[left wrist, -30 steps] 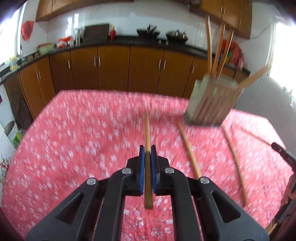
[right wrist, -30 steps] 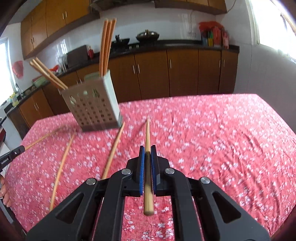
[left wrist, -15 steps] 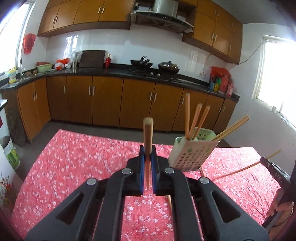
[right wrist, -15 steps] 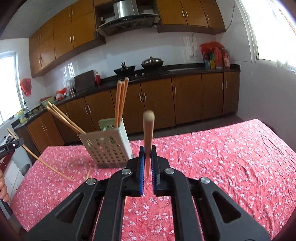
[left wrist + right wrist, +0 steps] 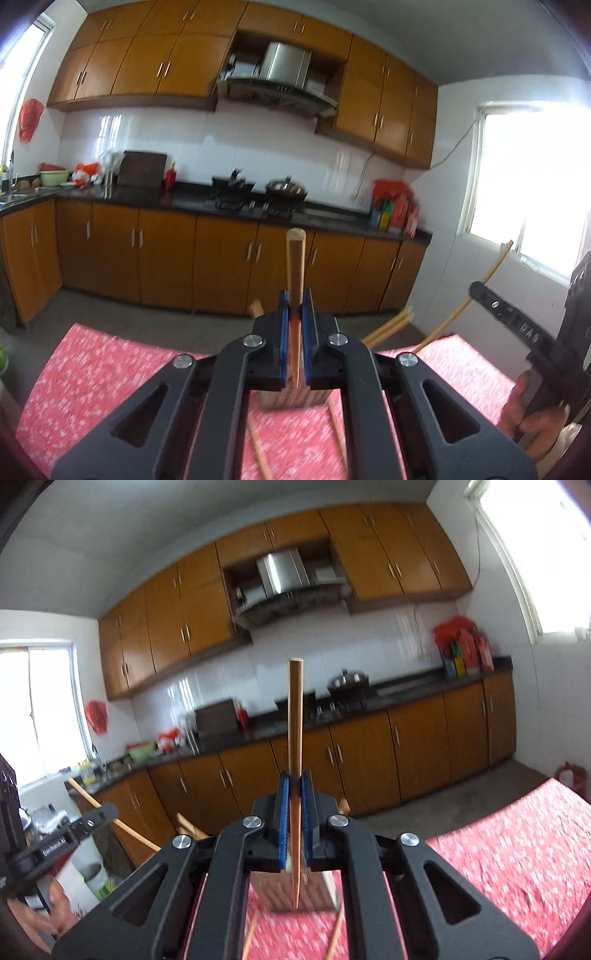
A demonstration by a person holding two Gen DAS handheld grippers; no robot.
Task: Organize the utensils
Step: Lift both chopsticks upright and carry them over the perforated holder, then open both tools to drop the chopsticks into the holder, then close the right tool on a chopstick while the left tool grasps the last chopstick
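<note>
My left gripper (image 5: 295, 317) is shut on a wooden chopstick (image 5: 296, 266) held upright, thick end up, its thin tip down over the utensil holder (image 5: 291, 397), which is mostly hidden behind the jaws. My right gripper (image 5: 294, 801) is shut on another chopstick (image 5: 295, 720), also upright, tip down above the holder (image 5: 295, 893). Chopsticks in the holder (image 5: 388, 326) stick out to the right. The right gripper with its chopstick (image 5: 487, 273) shows at the right of the left wrist view.
Loose chopsticks (image 5: 260, 454) lie on the red flowered tablecloth (image 5: 92, 369) in front of the holder, and show in the right wrist view (image 5: 334, 938). Brown kitchen cabinets and a counter stand behind the table. The left gripper (image 5: 66, 838) shows at the left.
Both grippers have lifted their chopsticks off the table, turned them upright and moved in over the holder. The holder now sits right below both grippers.
</note>
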